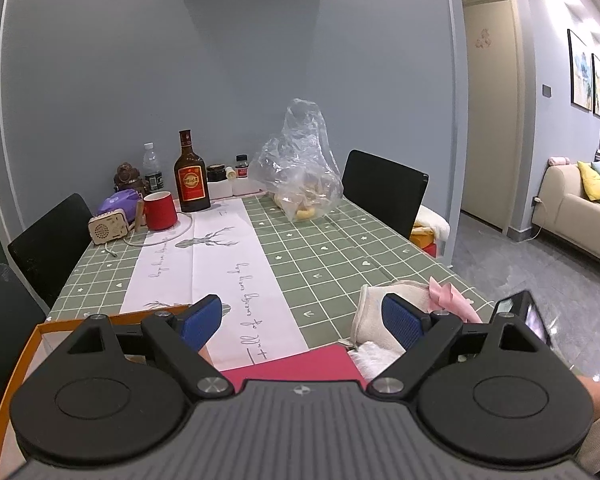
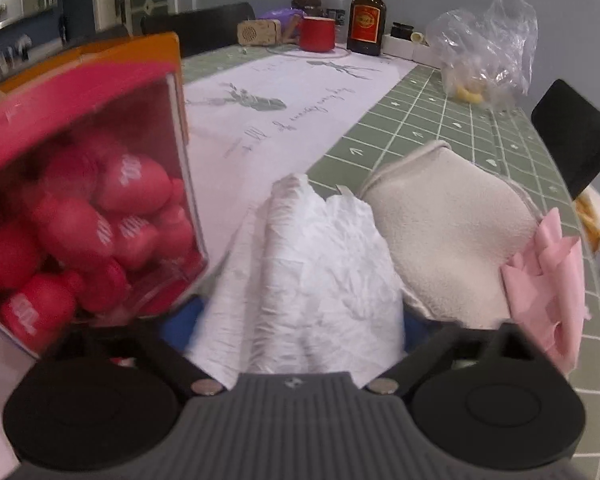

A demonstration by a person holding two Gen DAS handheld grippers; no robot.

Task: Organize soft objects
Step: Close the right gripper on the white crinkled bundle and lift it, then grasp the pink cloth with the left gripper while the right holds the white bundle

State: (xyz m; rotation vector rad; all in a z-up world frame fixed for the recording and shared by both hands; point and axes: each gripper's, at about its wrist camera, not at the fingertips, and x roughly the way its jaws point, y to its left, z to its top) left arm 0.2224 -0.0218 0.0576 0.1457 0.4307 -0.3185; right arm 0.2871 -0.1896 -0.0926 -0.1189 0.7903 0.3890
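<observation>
My left gripper (image 1: pixel 302 320) is open and empty, held above the near table edge, over the red box (image 1: pixel 300 364). A cream fleece pouch (image 1: pixel 374 312) with a pink bow (image 1: pixel 450 298) lies just behind its right finger. In the right wrist view the white crinkled cloth (image 2: pixel 312 276) fills the space between my right gripper's (image 2: pixel 300 332) blue pads, which are mostly hidden. The cream pouch (image 2: pixel 448 240) and pink bow (image 2: pixel 548 280) lie to its right. A red box with a clear window showing several red soft balls (image 2: pixel 100 216) stands to the left.
An orange tray (image 1: pixel 28 352) is at the near left. At the table's far end stand a brown bottle (image 1: pixel 191 176), a red mug (image 1: pixel 160 210), a small wooden radio (image 1: pixel 108 230), a water bottle (image 1: pixel 153 168) and a clear plastic bag (image 1: pixel 300 168). Black chairs (image 1: pixel 384 188) flank the table.
</observation>
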